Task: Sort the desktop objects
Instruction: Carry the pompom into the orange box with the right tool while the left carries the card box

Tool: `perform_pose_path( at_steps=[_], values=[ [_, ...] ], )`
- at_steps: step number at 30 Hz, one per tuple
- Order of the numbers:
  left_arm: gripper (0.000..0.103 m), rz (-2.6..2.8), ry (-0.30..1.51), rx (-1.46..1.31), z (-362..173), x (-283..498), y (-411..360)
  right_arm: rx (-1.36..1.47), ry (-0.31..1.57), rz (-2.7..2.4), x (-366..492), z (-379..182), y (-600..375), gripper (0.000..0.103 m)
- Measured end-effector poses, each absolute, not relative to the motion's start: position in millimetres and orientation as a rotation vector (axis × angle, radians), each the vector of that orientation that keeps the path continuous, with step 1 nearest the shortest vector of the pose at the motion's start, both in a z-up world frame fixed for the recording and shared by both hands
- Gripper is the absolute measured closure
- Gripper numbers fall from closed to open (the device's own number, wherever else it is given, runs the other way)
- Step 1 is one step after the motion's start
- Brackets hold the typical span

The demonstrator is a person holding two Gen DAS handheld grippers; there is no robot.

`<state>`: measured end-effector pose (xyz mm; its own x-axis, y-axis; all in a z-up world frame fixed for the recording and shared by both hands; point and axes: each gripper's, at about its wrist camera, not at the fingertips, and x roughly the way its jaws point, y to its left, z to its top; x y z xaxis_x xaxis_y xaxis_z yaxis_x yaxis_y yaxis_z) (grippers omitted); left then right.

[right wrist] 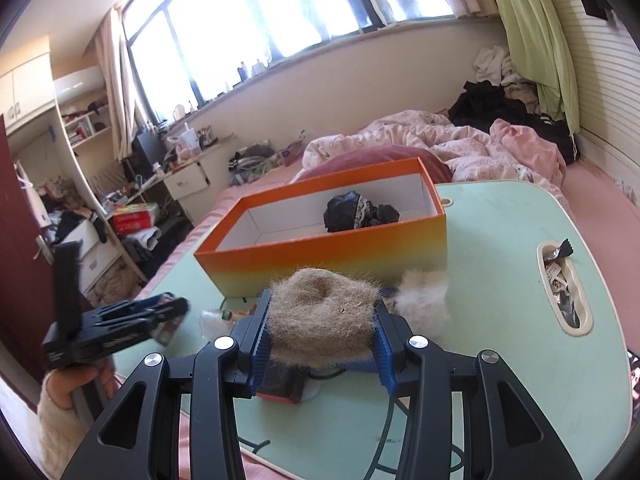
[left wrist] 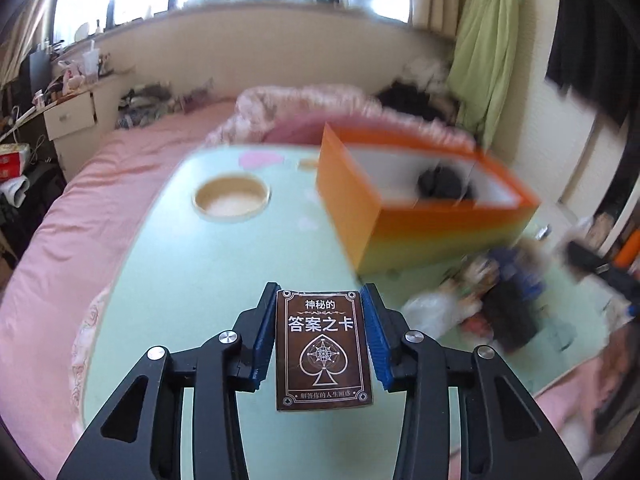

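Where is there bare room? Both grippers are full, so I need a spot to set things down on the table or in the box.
Free: the table between the round cup hole and the box; the box's left half, beside the black bundle. Crowded: the strip before the box, around the white fluff.

Stuff heaped right of the orange box [left wrist: 404, 216] is pure blur (bags, maybe?), can't tell what's what.

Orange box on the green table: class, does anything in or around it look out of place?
Yes. A crumpled black lace-trimmed garment lies alone inside the orange box, and wrappers fill the green table's side slot, so it looks like a litter bin.
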<state>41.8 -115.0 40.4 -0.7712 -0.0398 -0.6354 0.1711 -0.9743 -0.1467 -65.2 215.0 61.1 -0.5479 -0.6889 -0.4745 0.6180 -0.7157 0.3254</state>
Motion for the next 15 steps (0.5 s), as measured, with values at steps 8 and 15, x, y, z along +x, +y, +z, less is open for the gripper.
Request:
perform_pose_path(
  at_steps=[8, 15],
  values=[
    [0.061, -3.056, 0.393, 0.883, 109, 7, -83, 0.667, -0.14, -2.312, -102, 110, 196, 0.06],
    [0.049, -3.05, 0.434, 0.95, 98, -61, -65, 0.824, -0.106, -2.34, -160, 91, 161, 0.029]
  ],
)
